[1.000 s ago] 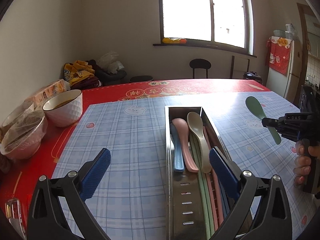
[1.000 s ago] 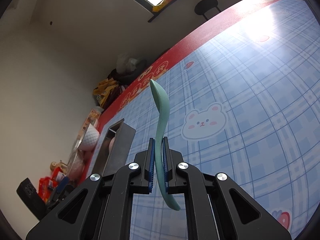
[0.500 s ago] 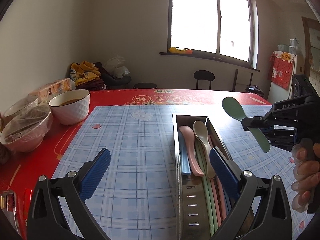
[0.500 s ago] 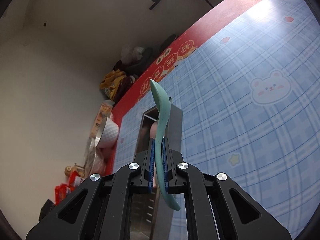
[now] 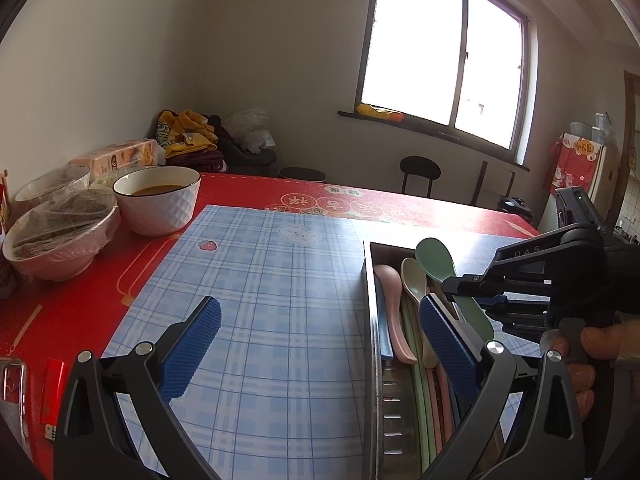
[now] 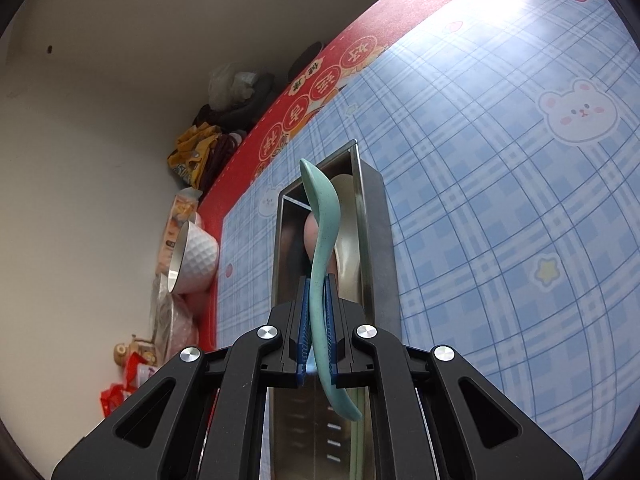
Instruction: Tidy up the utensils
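Judging by the pink and cream spoons already laid in the metal tray (image 5: 370, 280), little is left: the green spoon (image 6: 322, 240) is pinched by the right tongs (image 6: 318, 340) just over it, while the left tongs (image 5: 316, 344) are spread apart, holding nothing.

Pale walls (image 5: 240, 60) enclose the room; a bright window (image 5: 444, 60) glares above a dark sill. A black stool (image 5: 420, 170) stands behind the red-clothed desk (image 5: 248, 192).
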`<state>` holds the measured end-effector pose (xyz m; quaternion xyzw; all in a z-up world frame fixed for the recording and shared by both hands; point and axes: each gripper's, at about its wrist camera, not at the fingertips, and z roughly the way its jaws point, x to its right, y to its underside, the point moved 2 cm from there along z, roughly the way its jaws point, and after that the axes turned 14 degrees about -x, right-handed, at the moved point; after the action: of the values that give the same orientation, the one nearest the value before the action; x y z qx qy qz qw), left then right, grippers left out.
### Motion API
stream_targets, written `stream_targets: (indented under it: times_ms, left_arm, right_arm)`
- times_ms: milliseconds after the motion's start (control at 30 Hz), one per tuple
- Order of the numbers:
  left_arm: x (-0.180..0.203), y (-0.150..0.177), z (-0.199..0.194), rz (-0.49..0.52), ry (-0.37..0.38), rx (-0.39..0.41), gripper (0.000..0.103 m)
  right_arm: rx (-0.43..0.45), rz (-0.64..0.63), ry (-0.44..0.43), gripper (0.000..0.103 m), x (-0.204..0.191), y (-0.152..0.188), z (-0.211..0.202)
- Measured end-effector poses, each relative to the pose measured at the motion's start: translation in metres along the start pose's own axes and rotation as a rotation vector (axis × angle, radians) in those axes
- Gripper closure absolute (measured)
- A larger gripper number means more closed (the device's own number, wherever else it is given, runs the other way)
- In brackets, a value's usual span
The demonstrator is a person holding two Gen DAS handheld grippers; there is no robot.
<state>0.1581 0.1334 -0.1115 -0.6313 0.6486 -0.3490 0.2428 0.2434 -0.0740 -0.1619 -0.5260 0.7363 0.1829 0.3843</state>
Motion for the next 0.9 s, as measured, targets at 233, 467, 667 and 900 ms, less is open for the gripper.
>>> stream_targets:
  times_ms: [233, 467, 667, 900]
  left_arm:
    - [-0.003, -0.001, 0.002, -0.015, 0.000, -0.007, 0.006]
    - [-0.005, 0.000, 0.004, -0.015, 0.000, -0.011, 0.006]
    - [-0.002, 0.001, 0.007, -0.006, -0.008, -0.021, 0.006]
    - [0.005, 0.000, 0.009, 0.026, -0.035, -0.030, 0.006]
  right_arm:
    - [-0.010, 0.036, 0.016, 0.093, 0.003, -0.005, 0.008]
    - [0.014, -0.020, 0.037, 0.093, -0.005, -0.007, 0.000]
    - [0.066, -0.149, 0.108, 0.093, -0.007, -0.006, -0.026]
    - [0.159, -0.325, 0.238, 0.093, -0.006, 0.005, -0.072]
